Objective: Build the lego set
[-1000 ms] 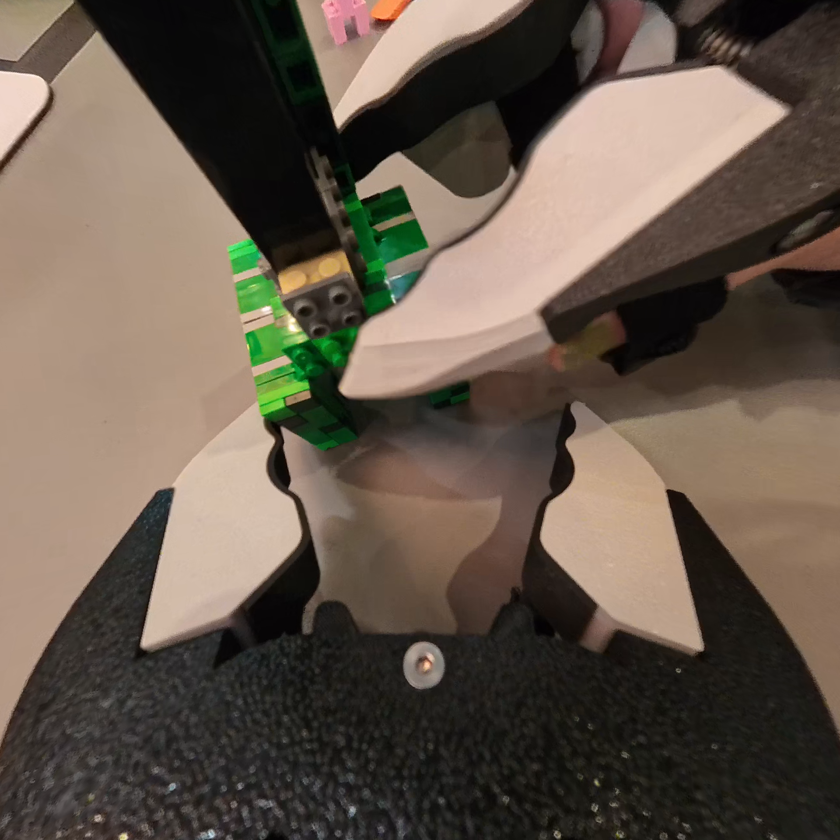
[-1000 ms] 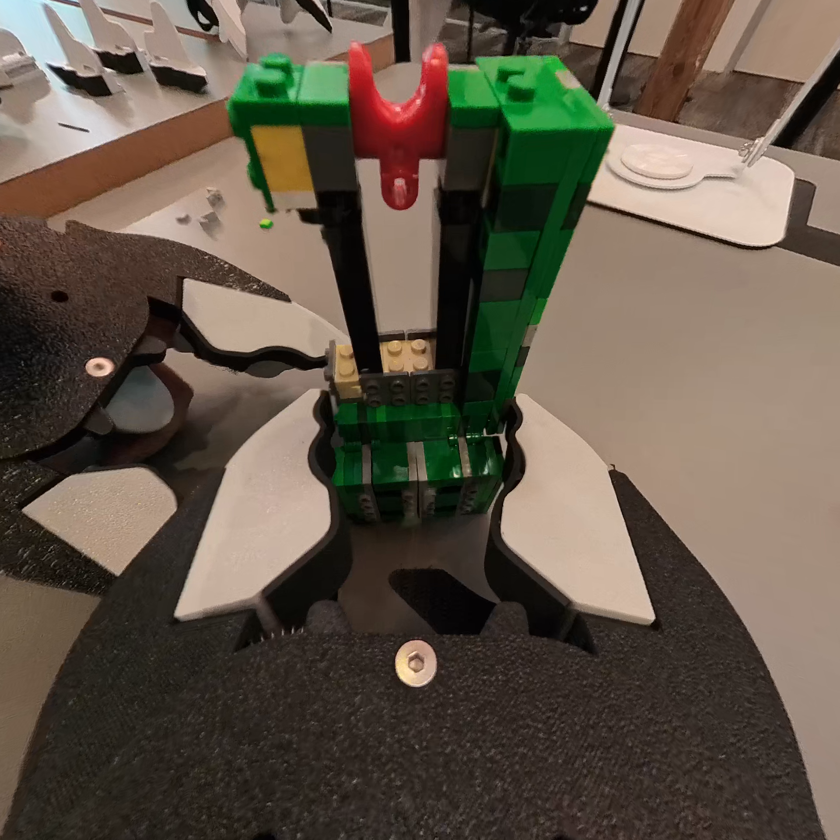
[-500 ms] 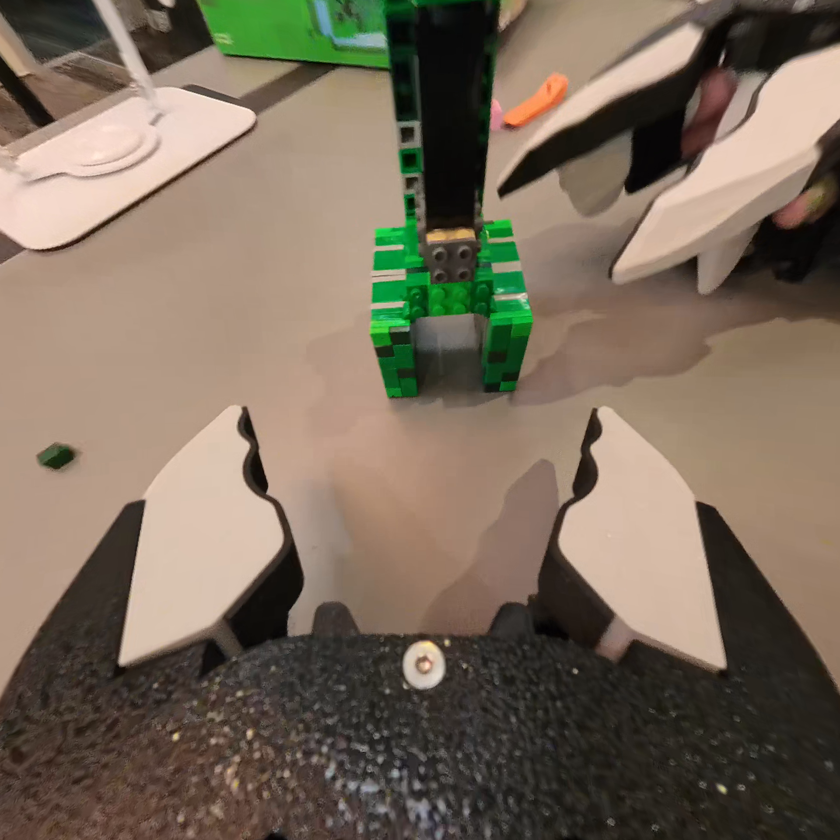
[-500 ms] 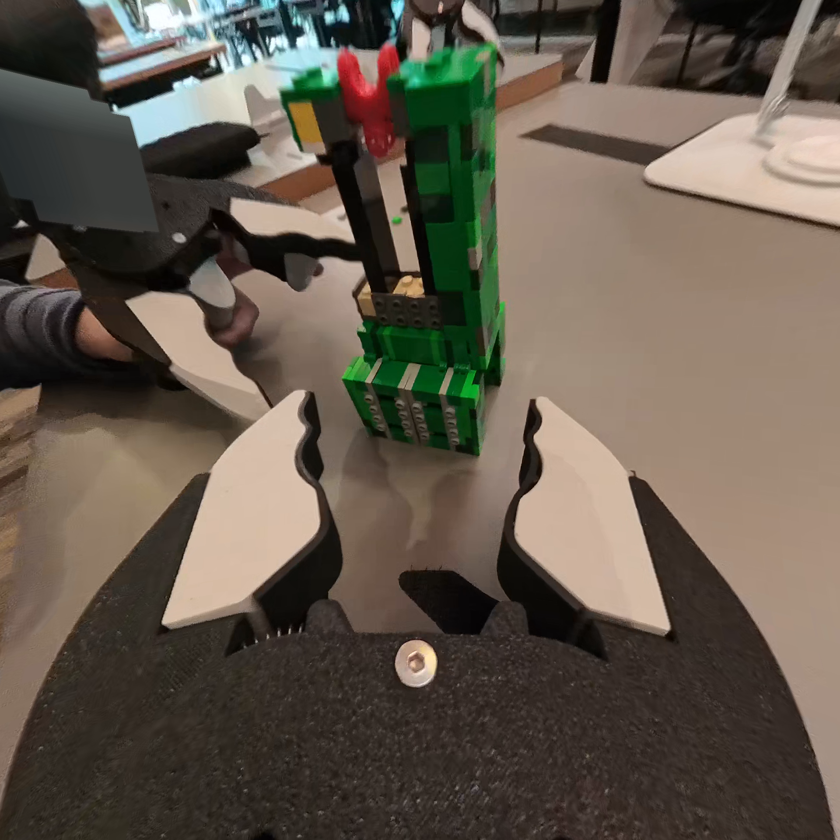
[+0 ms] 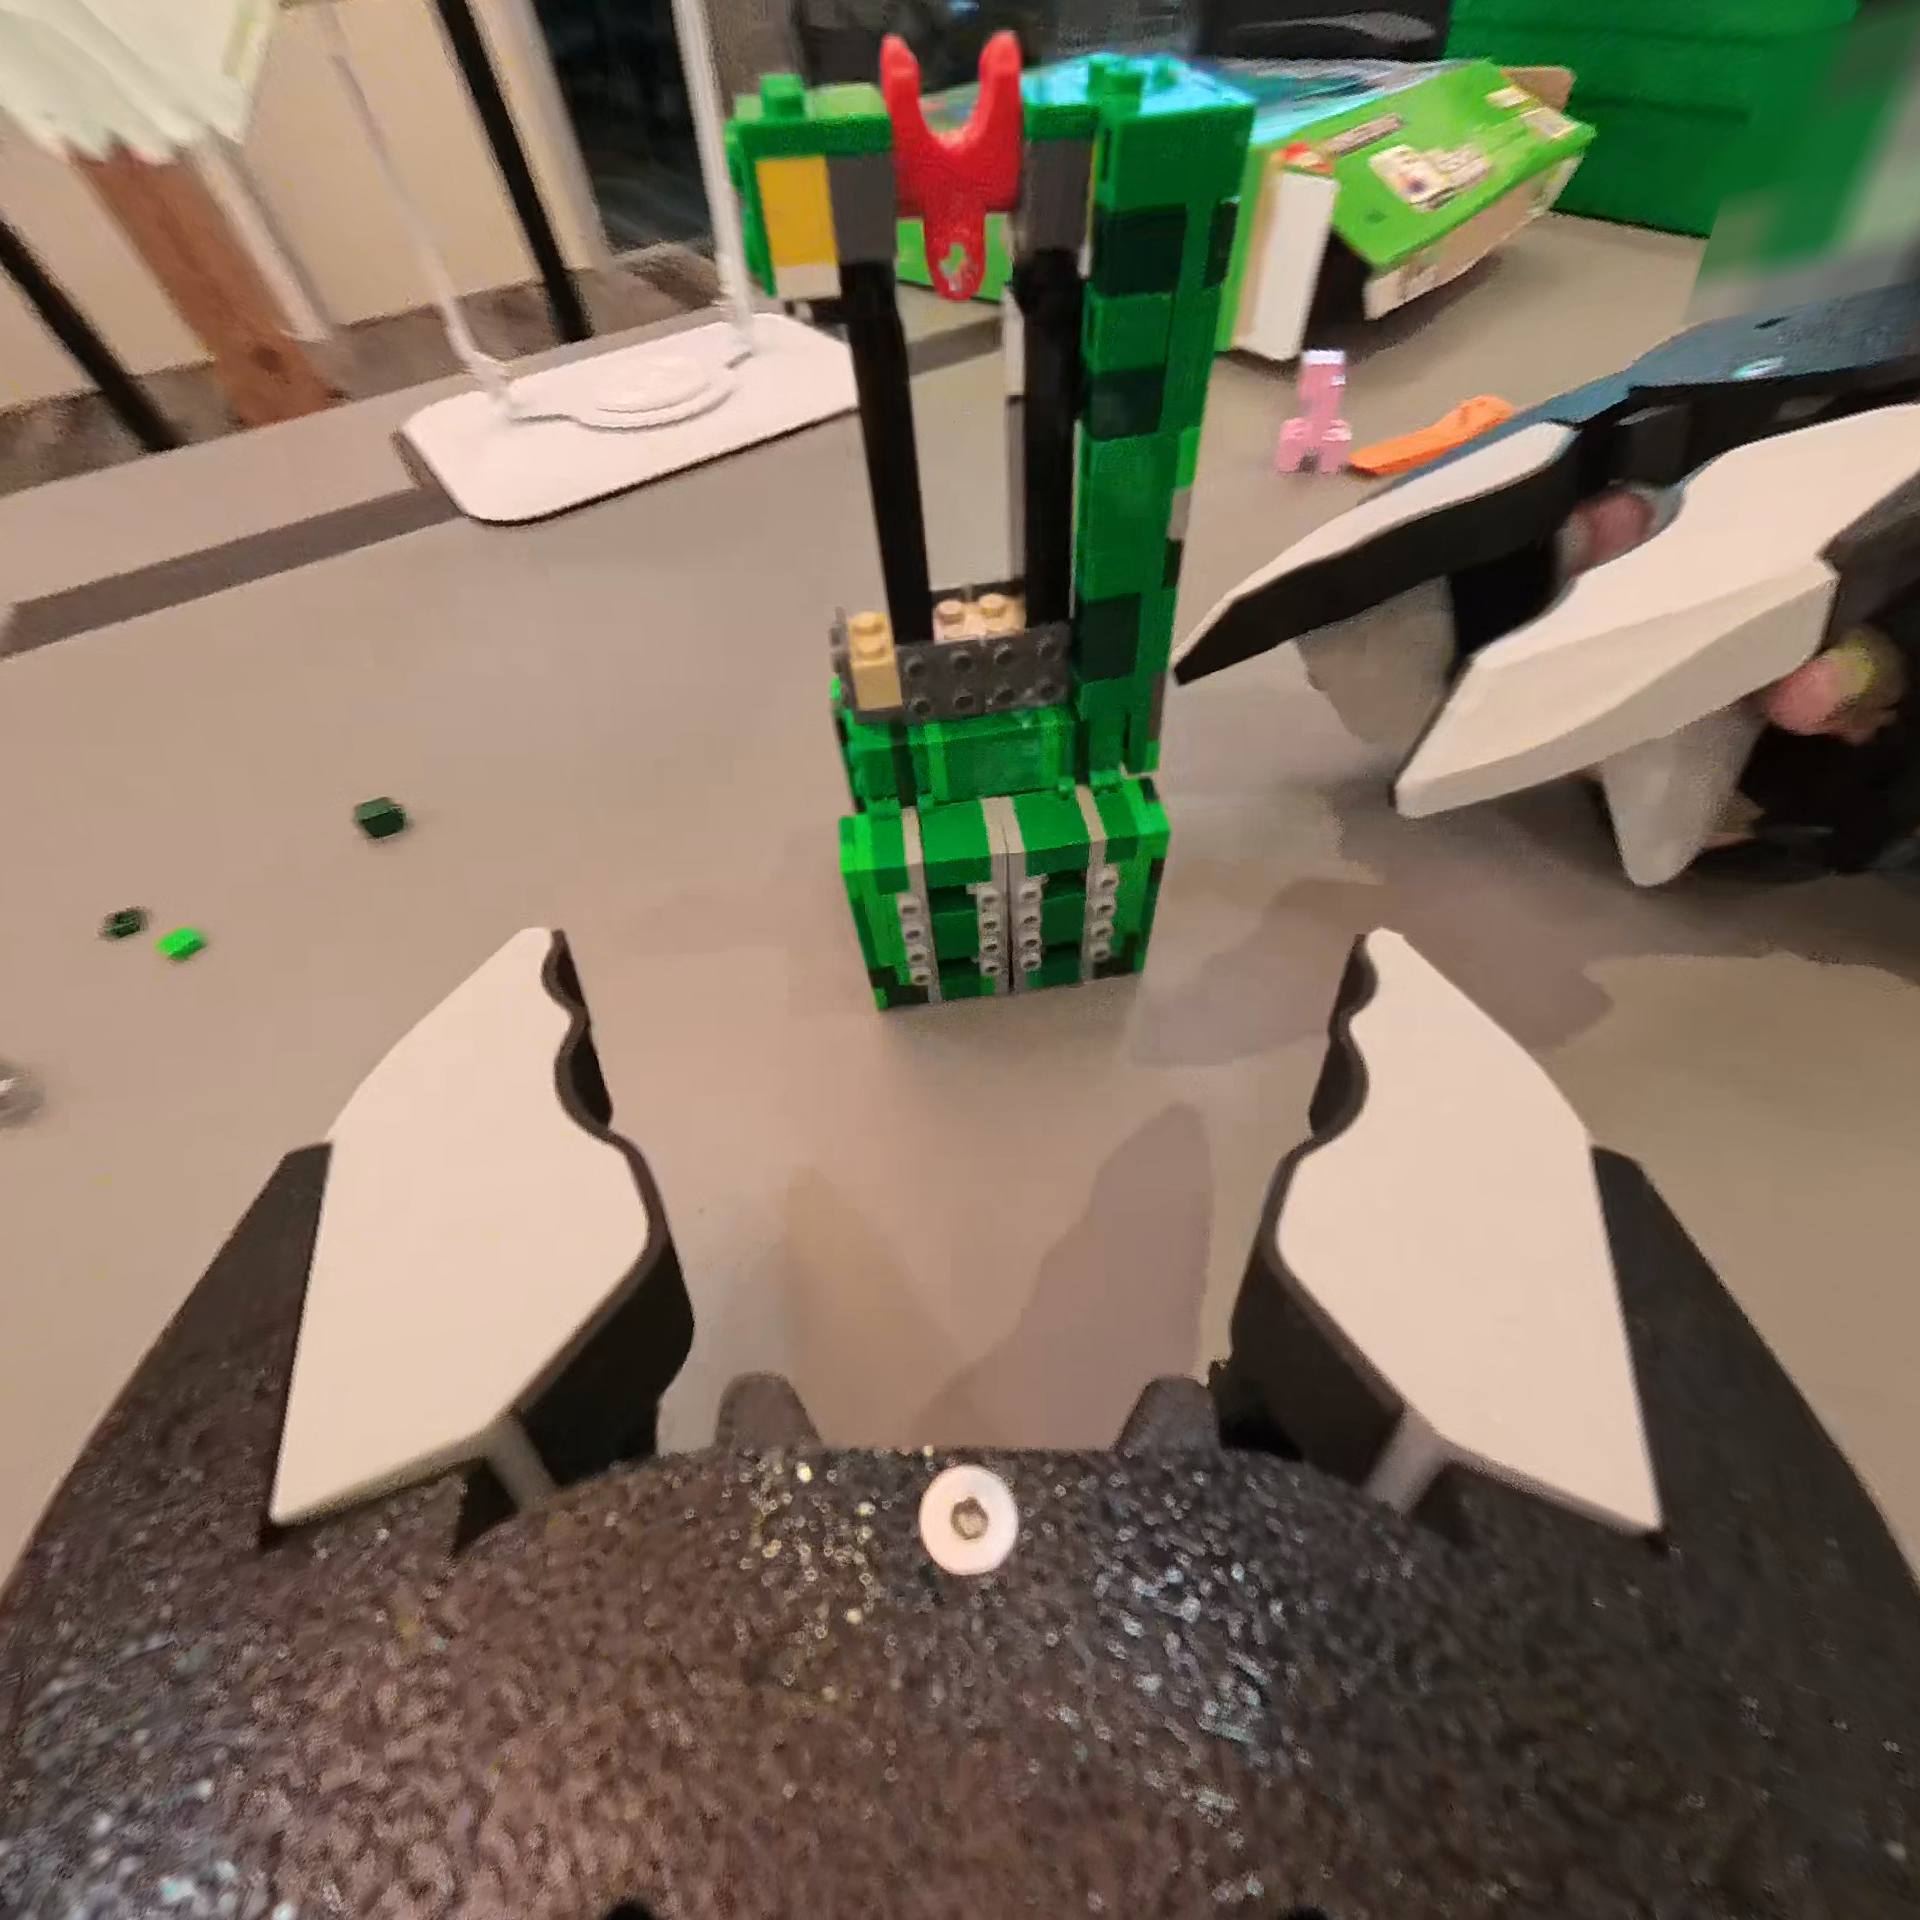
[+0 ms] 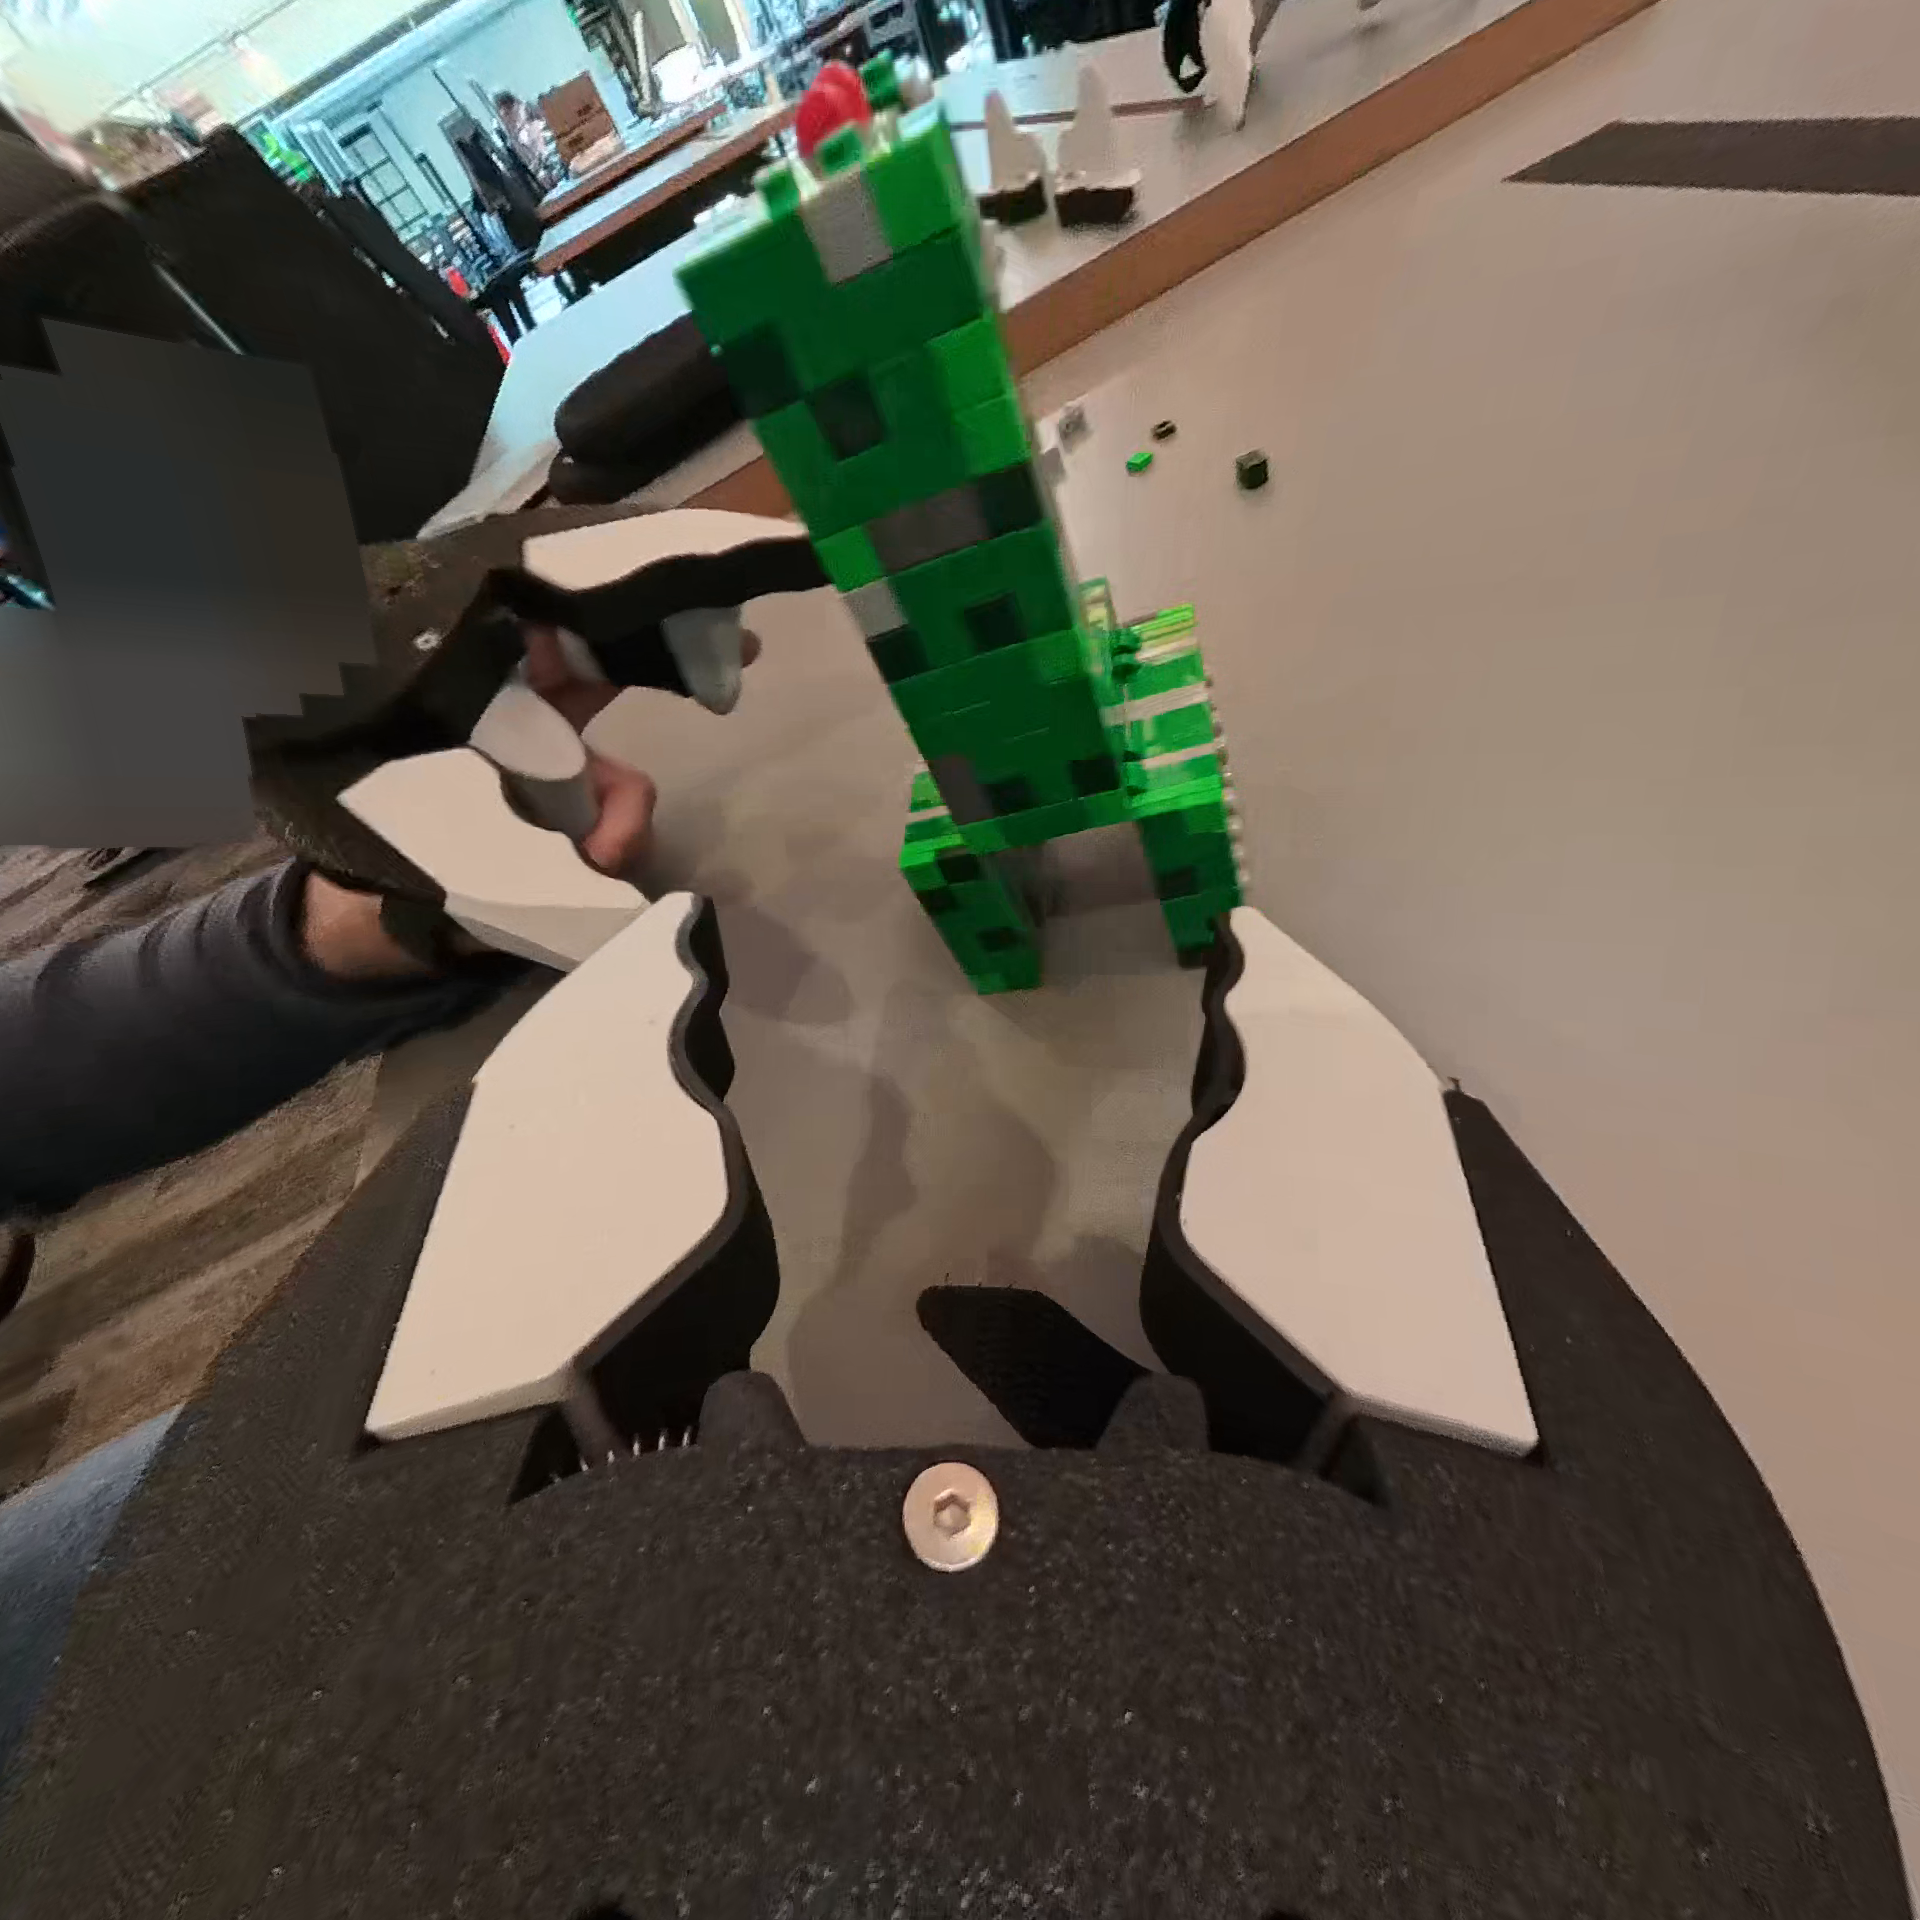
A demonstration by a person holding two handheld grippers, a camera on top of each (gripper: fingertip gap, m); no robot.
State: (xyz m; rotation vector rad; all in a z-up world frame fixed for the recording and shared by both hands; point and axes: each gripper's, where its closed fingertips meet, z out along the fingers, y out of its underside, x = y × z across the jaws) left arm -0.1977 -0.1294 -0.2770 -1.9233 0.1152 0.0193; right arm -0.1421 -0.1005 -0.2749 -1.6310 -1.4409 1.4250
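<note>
Tall green lego tower [image 5: 1003, 644] standing alone mid-table [image 5: 520, 644], left gripper [image 5: 956, 1049] near it, jaws wide and empty, right gripper [image 6: 961, 1013] likewise gaping (holding nothing), loose green bricks [image 5: 379, 818] far left.

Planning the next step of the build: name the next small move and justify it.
Probably swing the left gripper toward the loose green pieces on the table at its left. Both it and the right gripper are open and empty, and the green lego model stands free, upright, with one side unfinished.
</note>
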